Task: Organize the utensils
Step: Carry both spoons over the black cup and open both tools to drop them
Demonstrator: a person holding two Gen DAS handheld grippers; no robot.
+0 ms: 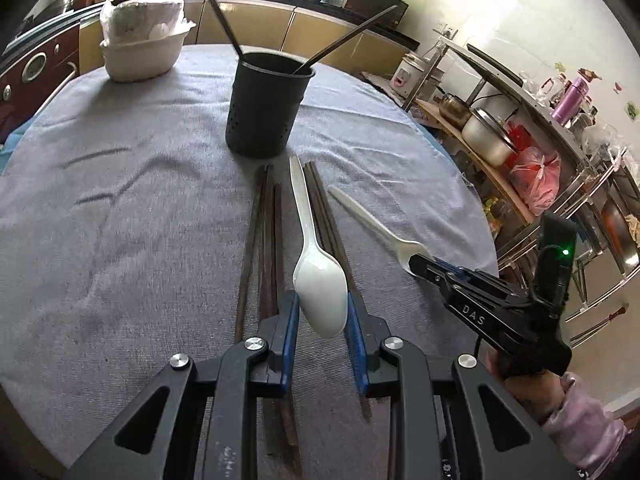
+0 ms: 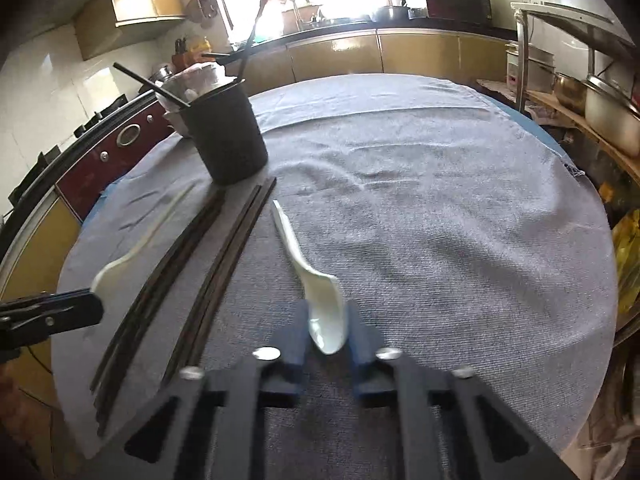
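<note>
Both grippers clamp white plastic utensils over the cloth-covered round table [image 1: 120, 168].

The left gripper [image 1: 322, 312] pinches the bowl of a white spoon [image 1: 320, 292], lifted clear of the dark chopsticks [image 1: 264, 248] lying in two bundles mid-table. The right gripper [image 2: 326, 328], nearer the right edge, closes on the head of a white fork [image 2: 320, 312], its handle resting on the cloth. A black utensil holder [image 1: 266, 108] stands beyond, toward the far edge, with dark sticks inside.
</note>
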